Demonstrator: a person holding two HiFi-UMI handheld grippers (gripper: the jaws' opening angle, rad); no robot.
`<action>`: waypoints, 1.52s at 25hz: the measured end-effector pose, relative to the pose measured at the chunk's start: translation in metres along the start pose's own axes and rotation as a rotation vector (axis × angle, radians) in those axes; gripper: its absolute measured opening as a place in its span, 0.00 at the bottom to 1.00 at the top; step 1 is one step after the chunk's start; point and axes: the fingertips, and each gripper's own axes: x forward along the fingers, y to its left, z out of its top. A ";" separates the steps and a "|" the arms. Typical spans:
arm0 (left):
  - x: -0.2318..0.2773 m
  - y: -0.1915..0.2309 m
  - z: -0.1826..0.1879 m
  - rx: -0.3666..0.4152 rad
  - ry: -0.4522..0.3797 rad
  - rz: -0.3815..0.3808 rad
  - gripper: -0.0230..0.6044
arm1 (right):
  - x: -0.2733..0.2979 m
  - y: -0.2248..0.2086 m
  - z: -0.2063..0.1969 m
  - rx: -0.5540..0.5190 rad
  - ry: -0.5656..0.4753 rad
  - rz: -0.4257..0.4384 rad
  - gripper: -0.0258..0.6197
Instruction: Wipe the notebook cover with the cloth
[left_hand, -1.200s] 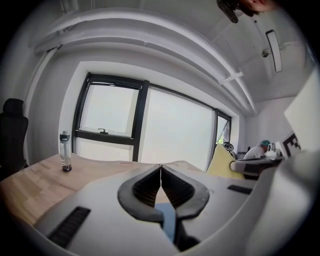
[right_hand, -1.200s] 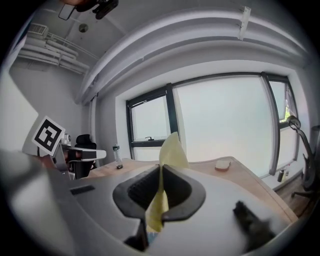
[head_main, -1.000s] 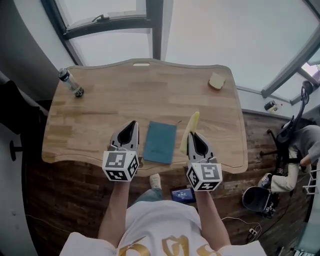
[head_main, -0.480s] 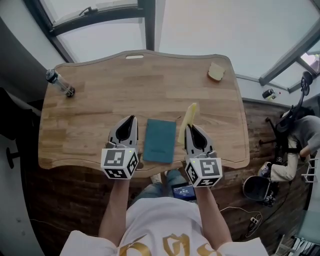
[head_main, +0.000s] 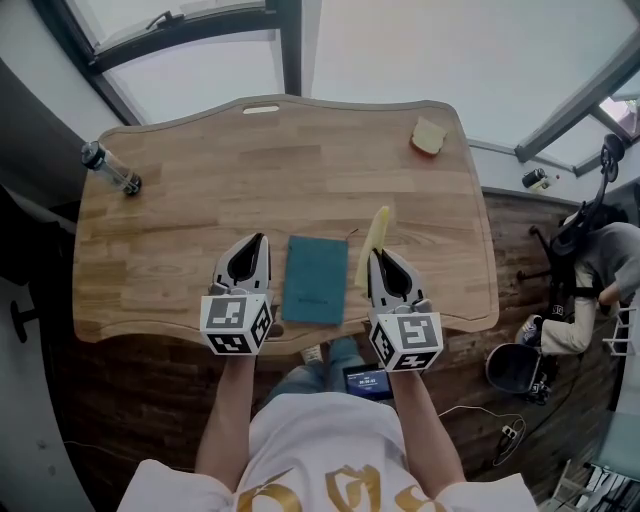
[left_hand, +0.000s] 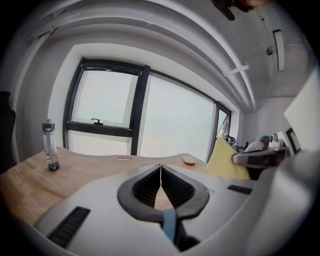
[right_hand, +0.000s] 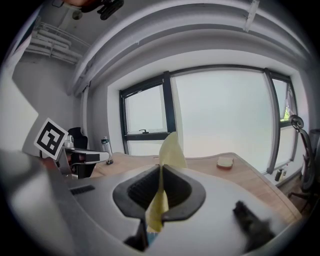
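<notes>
R hand-held gripper (right_hand: 161, 169) w/ cloth (right_hand: 170, 149)

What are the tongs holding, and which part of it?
The right tongs pinch the yellow cloth by its lower part. The left tongs are shut, holding nothing.

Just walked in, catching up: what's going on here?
A person holds a claw in each hand at the near edge of the wooden table. The right claw is shut on a yellow cloth that sticks up from it; the left claw is shut, empty. The teal notebook lies flat between them, with the cloth not yet on it.
</notes>
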 end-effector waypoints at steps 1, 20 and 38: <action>0.002 0.001 -0.003 0.002 0.008 0.000 0.06 | 0.002 0.000 -0.003 0.003 0.006 0.001 0.10; 0.032 0.009 -0.118 -0.018 0.255 -0.005 0.06 | 0.038 0.003 -0.084 0.019 0.186 0.071 0.10; 0.048 -0.001 -0.195 -0.112 0.467 -0.072 0.07 | 0.066 0.007 -0.134 0.038 0.317 0.149 0.10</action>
